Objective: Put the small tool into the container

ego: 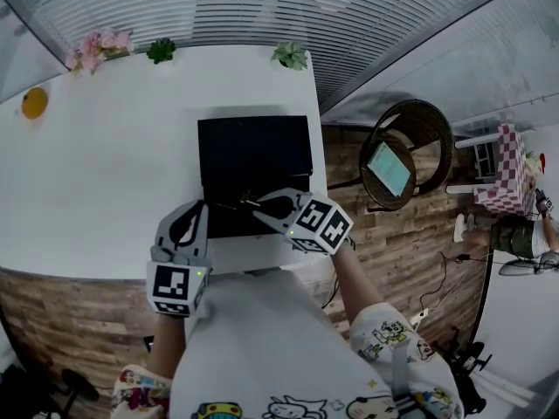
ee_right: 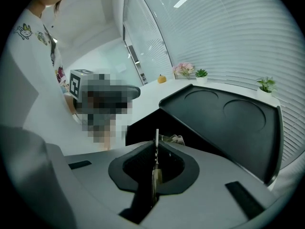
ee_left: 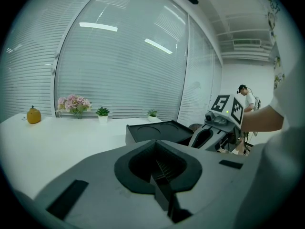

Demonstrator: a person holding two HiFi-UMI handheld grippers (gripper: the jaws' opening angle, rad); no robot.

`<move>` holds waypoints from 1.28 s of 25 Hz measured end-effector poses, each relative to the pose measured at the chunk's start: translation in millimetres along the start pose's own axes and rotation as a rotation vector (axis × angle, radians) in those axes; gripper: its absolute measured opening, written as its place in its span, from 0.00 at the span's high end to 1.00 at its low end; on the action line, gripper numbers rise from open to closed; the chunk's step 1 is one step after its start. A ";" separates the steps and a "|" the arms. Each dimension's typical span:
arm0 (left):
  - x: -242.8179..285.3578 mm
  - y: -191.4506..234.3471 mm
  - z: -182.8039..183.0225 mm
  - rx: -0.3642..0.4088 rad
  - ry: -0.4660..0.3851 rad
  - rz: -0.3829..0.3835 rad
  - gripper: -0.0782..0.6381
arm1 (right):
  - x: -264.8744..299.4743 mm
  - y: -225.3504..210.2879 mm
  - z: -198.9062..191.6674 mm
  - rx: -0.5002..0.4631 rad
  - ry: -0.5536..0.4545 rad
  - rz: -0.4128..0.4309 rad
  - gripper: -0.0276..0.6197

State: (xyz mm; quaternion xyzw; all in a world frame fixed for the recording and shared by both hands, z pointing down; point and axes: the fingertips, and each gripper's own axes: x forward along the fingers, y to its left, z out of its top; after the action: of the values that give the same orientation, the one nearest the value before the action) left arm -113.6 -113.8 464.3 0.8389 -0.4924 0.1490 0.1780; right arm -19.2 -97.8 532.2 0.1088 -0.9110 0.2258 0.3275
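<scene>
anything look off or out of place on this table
Nothing stands out. The black container sits flat and square on the white table, and the right gripper is shut on a thin small tool.

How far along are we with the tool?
Done: the small tool is picked up, clamped in the right gripper. In hand: it hangs over the near part of the black container. Remaining: release it inside. The left gripper is shut, empty.
</scene>
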 end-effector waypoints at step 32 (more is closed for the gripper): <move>2.2 10.6 -5.8 -0.012 0.009 0.009 0.88 | 16.8 -21.5 -12.6 0.051 0.075 -0.116 0.79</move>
State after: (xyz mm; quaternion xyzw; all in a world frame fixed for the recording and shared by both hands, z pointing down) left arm -122.4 -117.7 472.1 0.8348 -0.4963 0.1507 0.1847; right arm -17.6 -111.3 559.0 0.1612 -0.8842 0.2334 0.3712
